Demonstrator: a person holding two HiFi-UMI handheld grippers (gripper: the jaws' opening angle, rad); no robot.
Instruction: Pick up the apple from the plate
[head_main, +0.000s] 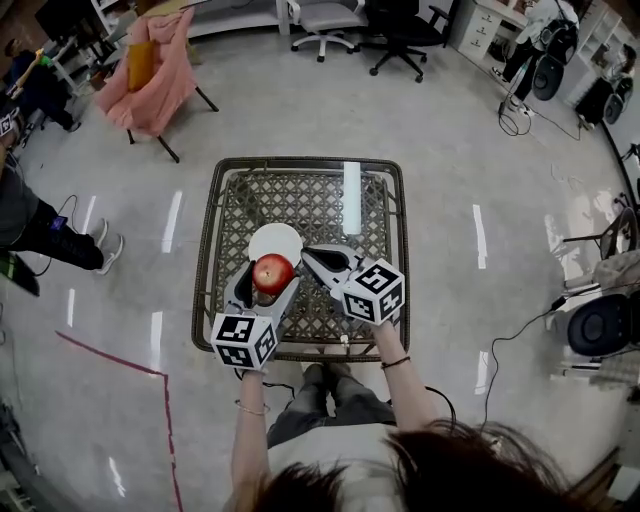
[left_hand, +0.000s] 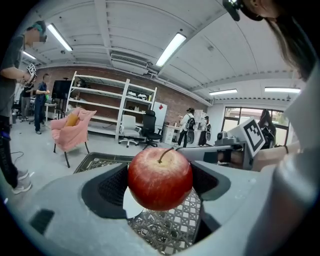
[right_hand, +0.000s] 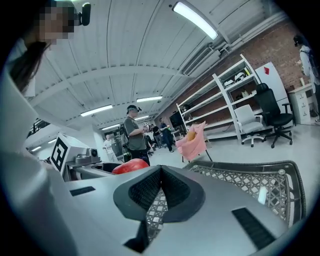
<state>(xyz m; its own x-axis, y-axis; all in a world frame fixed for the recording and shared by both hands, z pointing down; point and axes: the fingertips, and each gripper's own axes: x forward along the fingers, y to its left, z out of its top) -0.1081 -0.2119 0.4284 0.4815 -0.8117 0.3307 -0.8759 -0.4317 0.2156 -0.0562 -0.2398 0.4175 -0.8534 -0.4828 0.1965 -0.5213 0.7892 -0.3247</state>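
A red apple (head_main: 273, 272) sits clamped between the jaws of my left gripper (head_main: 270, 266), which is shut on it, just in front of the white plate (head_main: 275, 240) on the lattice-topped table (head_main: 300, 330). In the left gripper view the apple (left_hand: 160, 178) hangs stem-up above the lattice, with an edge of the plate (left_hand: 130, 206) showing behind it. To the apple's right, my right gripper (head_main: 309, 254) is shut with nothing in it. Its own view shows the right gripper (right_hand: 160, 171) with jaws pressed together, and the apple (right_hand: 131, 166) peeks over them at the left.
A bright white streak (head_main: 351, 197) lies on the table's far half. A chair draped in pink cloth (head_main: 150, 75) stands at the far left, office chairs (head_main: 400, 35) at the back. A person (head_main: 30, 225) stands left of the table. Red tape (head_main: 160, 400) marks the floor.
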